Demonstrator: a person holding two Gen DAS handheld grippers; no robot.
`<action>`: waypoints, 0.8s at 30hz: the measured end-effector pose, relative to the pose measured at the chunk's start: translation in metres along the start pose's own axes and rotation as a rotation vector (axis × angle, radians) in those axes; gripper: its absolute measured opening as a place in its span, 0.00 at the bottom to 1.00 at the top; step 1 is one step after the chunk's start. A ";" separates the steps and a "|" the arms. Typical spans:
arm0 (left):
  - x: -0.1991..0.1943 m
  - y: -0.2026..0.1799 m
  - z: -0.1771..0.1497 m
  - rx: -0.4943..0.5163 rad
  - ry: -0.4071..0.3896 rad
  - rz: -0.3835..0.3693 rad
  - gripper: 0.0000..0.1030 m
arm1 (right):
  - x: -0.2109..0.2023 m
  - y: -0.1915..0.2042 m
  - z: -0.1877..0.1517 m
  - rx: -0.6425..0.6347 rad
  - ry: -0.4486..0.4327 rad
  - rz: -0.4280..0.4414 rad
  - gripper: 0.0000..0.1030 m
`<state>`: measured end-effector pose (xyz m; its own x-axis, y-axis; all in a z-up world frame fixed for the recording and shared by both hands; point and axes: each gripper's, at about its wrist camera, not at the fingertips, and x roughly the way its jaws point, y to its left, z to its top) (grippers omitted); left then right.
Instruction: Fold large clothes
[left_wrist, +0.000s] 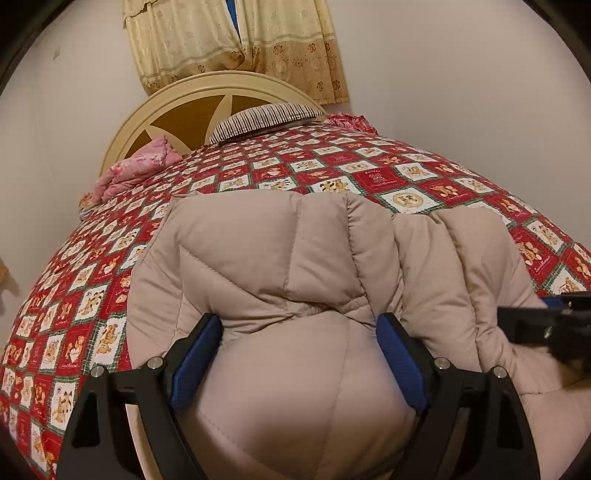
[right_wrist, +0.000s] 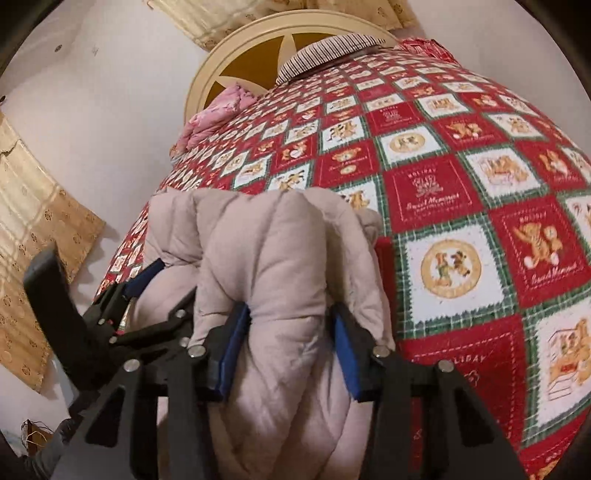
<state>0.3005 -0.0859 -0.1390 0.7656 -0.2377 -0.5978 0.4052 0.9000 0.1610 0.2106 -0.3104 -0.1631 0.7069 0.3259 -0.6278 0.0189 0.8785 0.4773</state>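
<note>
A beige quilted puffer jacket (left_wrist: 280, 251) lies bunched on the red patchwork bedspread (left_wrist: 369, 173) at the near edge of the bed. My left gripper (left_wrist: 299, 325) is shut on a thick fold of the jacket, its blue pads pressed into both sides. My right gripper (right_wrist: 291, 314) is shut on another fold of the jacket (right_wrist: 266, 251) at its right end. The right gripper shows at the right edge of the left wrist view (left_wrist: 546, 325), and the left gripper shows at the left of the right wrist view (right_wrist: 147, 280).
A striped pillow (left_wrist: 262, 120) and a pink bundle (left_wrist: 136, 168) lie by the cream headboard (left_wrist: 207, 99). Red checked cloth (left_wrist: 351, 122) sits at the far right corner. Curtains (left_wrist: 236, 40) hang behind. White walls flank the bed.
</note>
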 end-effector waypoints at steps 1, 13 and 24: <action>0.000 0.000 0.000 0.001 0.001 0.002 0.84 | 0.003 0.002 -0.001 -0.006 -0.001 -0.003 0.45; 0.009 0.001 0.002 -0.006 0.016 0.020 0.84 | 0.024 0.013 -0.007 -0.102 0.000 -0.076 0.48; -0.005 0.022 -0.001 -0.070 0.012 -0.131 0.85 | 0.020 0.009 -0.016 -0.070 -0.047 -0.046 0.48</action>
<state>0.3049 -0.0645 -0.1335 0.7021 -0.3503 -0.6199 0.4648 0.8850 0.0263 0.2136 -0.2906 -0.1813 0.7386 0.2698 -0.6178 0.0036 0.9149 0.4037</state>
